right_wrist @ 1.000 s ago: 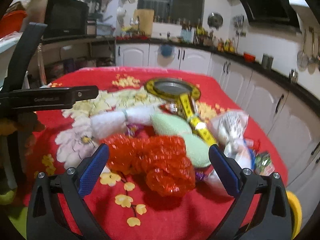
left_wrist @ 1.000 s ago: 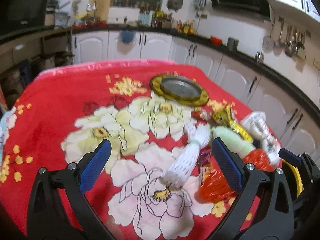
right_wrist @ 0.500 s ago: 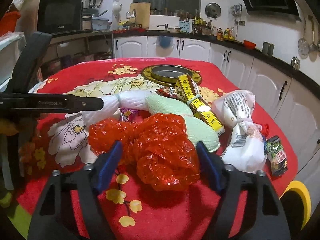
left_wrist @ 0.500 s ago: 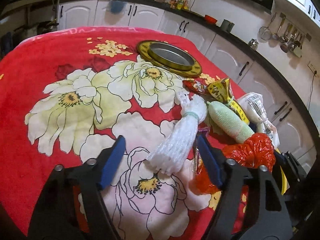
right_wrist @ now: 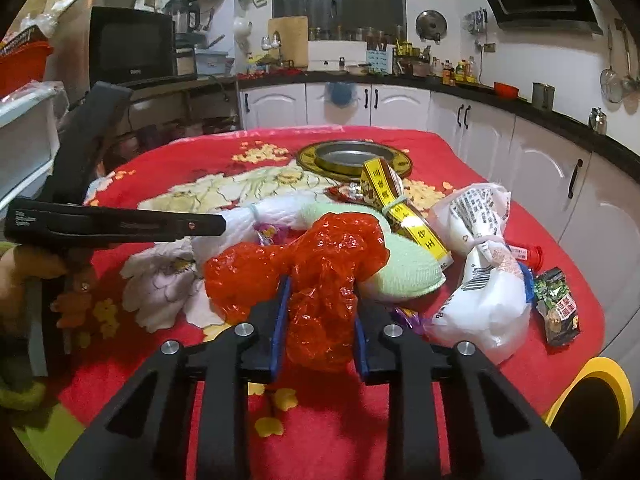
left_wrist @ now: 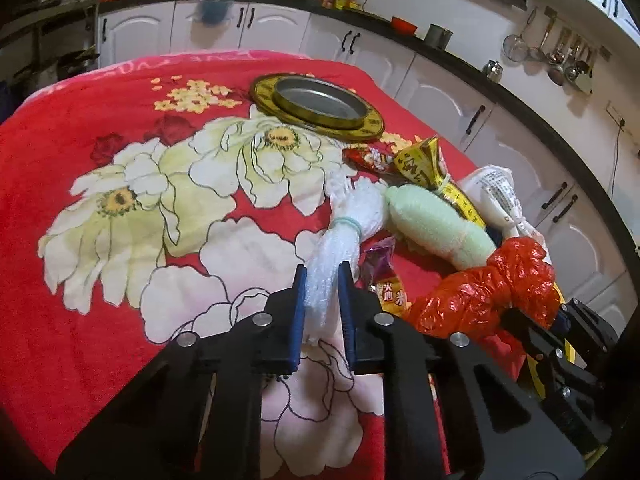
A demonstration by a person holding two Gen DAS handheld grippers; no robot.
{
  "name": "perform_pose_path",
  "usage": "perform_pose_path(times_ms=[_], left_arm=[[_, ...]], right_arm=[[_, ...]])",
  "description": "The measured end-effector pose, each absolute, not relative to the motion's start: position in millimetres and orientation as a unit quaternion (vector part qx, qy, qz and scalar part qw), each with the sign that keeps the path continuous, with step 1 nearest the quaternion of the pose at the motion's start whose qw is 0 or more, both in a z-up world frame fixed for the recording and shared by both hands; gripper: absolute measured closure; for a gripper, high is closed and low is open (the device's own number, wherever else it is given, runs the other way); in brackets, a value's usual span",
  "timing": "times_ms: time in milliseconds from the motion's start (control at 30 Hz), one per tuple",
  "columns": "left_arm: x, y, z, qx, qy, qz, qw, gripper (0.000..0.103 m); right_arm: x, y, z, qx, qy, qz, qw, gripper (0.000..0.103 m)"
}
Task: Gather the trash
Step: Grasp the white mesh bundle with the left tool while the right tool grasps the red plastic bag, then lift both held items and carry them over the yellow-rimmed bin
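Left tongs [left_wrist: 322, 276]: clenched on white netted foam bundle [left_wrist: 344, 236].
Right tongs [right_wrist: 318, 284]: clenched on crinkled red plastic bag [right_wrist: 304, 264].
Table [left_wrist: 80, 344]: left half open, trash crowds right edge.

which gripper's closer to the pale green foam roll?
Right. The right gripper grips the red plastic bag lying against the pale green foam roll; the left gripper clamps the white mesh bundle beside it.
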State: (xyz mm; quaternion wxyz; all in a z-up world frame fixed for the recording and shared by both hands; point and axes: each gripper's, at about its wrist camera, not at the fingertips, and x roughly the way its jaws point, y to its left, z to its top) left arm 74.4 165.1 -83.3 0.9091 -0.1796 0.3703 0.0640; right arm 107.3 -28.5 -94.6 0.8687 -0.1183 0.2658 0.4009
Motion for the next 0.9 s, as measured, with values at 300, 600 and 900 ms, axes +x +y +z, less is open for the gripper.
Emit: perform_pose_path(times_ms=[300, 600, 900], left_arm=[[60, 167, -56, -0.172, 0.317, 0.079, 0.929, 0.097], [49, 159, -35, -0.159, 0.278, 0.081, 0.944, 0.097], [38, 146, -16, -0.151, 0.245, 0.066, 0.956, 0.097]], right_arm=[[91, -36, -74, -0.105, 0.236, 0.411, 0.874, 0.078], [81, -46, -56, -0.090, 0.216, 0.409, 0.882, 0.078], [79, -65, -34, -0.074, 0.187, 0.388, 0.899, 0.078]])
